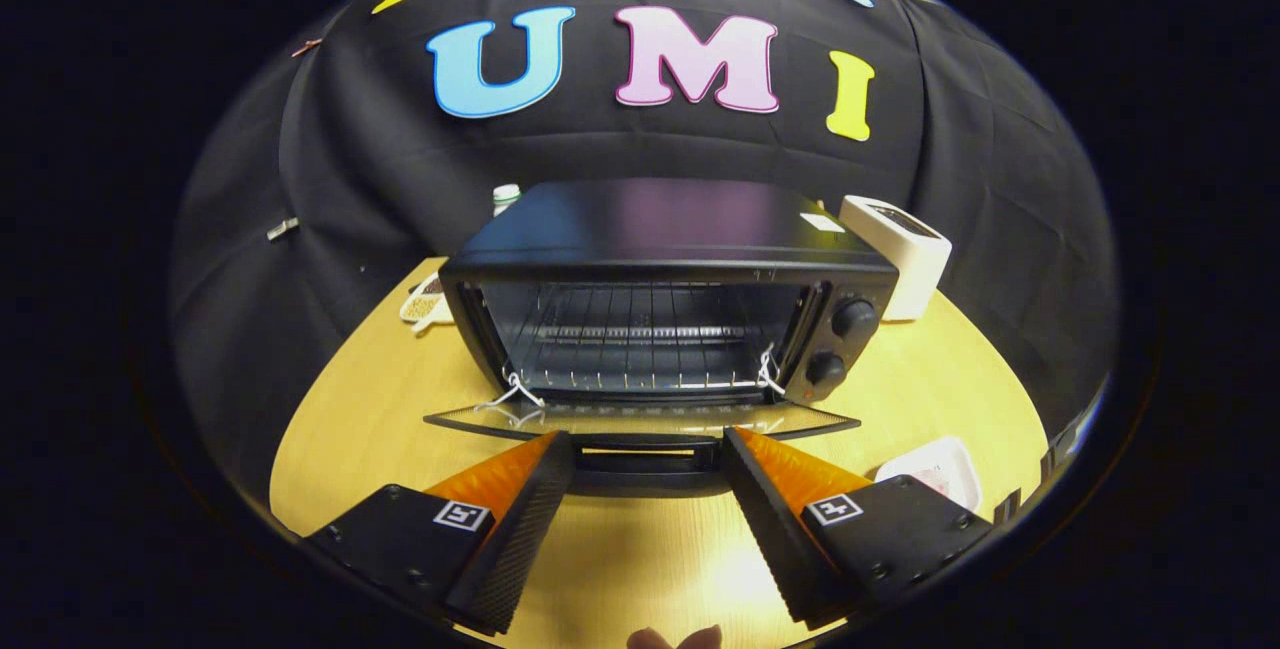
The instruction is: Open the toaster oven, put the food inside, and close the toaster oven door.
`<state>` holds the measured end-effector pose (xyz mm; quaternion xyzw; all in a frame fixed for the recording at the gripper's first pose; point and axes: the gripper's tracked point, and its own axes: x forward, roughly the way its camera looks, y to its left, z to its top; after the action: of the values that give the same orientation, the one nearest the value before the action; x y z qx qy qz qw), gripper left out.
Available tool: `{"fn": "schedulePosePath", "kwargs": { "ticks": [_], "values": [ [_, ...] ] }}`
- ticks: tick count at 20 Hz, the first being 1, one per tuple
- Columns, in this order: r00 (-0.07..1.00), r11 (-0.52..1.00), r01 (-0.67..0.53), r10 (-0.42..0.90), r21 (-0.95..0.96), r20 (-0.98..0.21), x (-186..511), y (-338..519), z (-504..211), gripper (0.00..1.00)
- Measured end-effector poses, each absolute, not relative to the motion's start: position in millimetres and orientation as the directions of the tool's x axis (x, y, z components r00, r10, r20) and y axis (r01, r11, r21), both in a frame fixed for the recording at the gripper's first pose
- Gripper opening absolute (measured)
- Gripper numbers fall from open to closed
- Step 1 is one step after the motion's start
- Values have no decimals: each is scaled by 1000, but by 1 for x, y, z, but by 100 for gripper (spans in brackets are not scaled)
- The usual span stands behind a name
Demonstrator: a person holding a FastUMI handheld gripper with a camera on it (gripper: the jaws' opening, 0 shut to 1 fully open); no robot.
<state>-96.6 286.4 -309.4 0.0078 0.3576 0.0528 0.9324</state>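
Note:
A black toaster oven (660, 309) stands on the wooden table (370, 399) with its glass door (640, 421) folded down flat toward me. Inside it a bare wire rack (640, 339) shows. The door's dark handle (650, 464) lies between the tips of my gripper (648, 449), whose fingers are spread wide and touch nothing that I can make out. A white tray of food (935, 469) rests on the table to the right of the right finger, partly hidden by it.
A white toaster (900, 249) stands behind the oven's right corner. A patterned item (425, 304) lies at the oven's left rear, and a small white bottle top (506, 195) peeks over the oven. Fingertips of a hand (675, 639) show below the gripper.

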Motion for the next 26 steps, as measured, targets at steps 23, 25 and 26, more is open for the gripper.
{"fn": "schedulePosePath", "kwargs": {
  "ticks": [23, 25, 26],
  "values": [
    [681, 940, -308, 324, 145, -657, -127, 212, -256, 99],
    [678, 937, -315, 332, 149, -656, -124, 183, -245, 99],
    [668, 935, -318, 339, 157, -662, -124, 168, -243, 99]
  ]
}}
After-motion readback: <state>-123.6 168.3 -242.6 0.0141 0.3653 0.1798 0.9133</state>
